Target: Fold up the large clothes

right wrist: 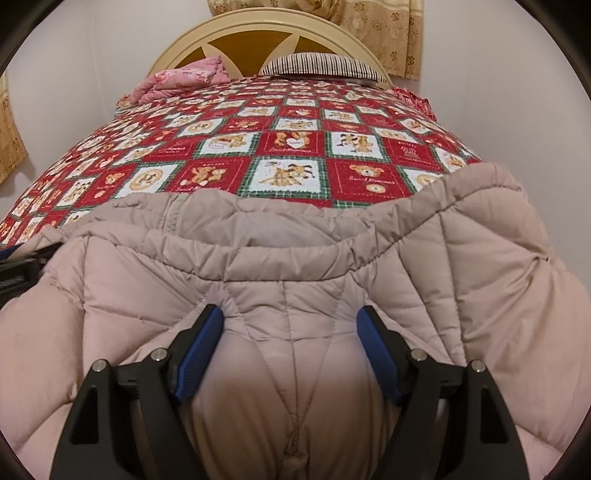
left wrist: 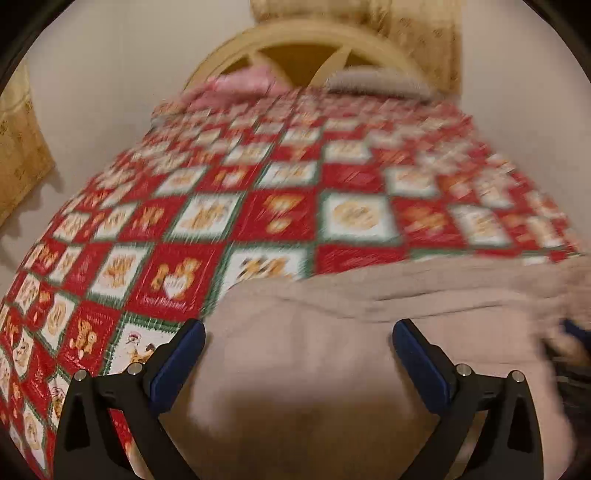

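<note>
A pale pink quilted puffer coat (right wrist: 295, 258) lies spread across the near end of the bed, on top of a red, white and green patchwork bedspread printed with teddy bears (right wrist: 288, 144); its long axis appears to run side to side, across the bed, not toward the cream and brown arched headboard (right wrist: 266, 33). The right gripper (right wrist: 290, 323) stands with its jaws spread, a bulge of the coat's padding rising between the blue pads; whether the pads are pressing that fabric cannot be told. The left gripper (left wrist: 298, 334) also has its jaws spread wide, over the coat's left portion (left wrist: 332, 350), with nothing pinched; that view is blurred. Both grippers sit at the coat's near side with the garment running ahead of them. Judged from this, the right gripper is placed closer to a firm hold.
</note>
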